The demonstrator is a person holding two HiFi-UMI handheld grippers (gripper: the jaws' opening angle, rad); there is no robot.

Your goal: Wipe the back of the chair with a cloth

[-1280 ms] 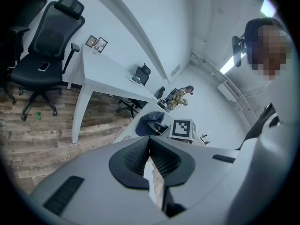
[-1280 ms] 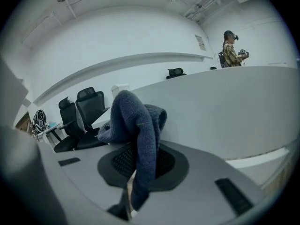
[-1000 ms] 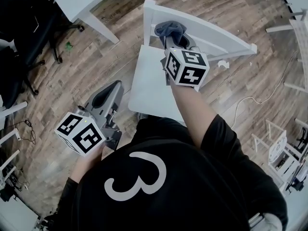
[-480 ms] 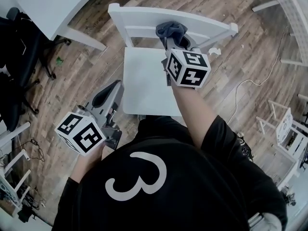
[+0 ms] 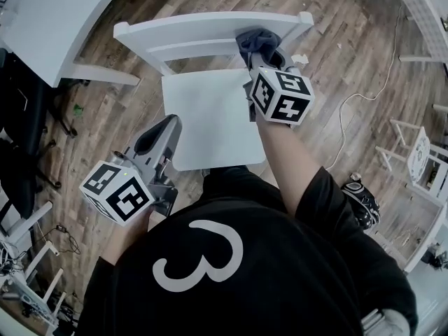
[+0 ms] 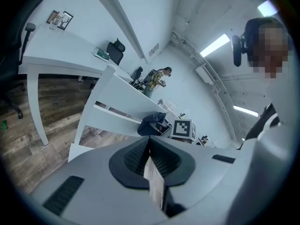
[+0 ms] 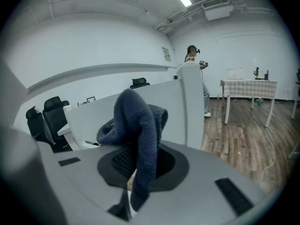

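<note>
A white wooden chair (image 5: 210,117) stands in front of me, its backrest (image 5: 203,30) at the far side. My right gripper (image 5: 260,51) is shut on a dark blue cloth (image 5: 256,44), which presses against the backrest near its right end. In the right gripper view the cloth (image 7: 138,125) bunches out of the shut jaws against the white backrest (image 7: 173,109). My left gripper (image 5: 159,137) hangs low beside the seat's left front corner, shut with nothing in it. The left gripper view shows the backrest (image 6: 124,102) and the cloth (image 6: 151,124) from below.
A white table (image 5: 49,26) stands at the far left, with black office chairs (image 5: 21,117) beside it. More white furniture (image 5: 420,159) sits at the right, a white cable (image 5: 350,117) trails over the wooden floor, and a dark shoe (image 5: 360,198) lies near my right side. A person (image 7: 197,74) stands far off.
The cloth in my right gripper has slid along the backrest toward its right end. The head view has swung, so the chair now lies squarer to me. The left gripper has held still.
</note>
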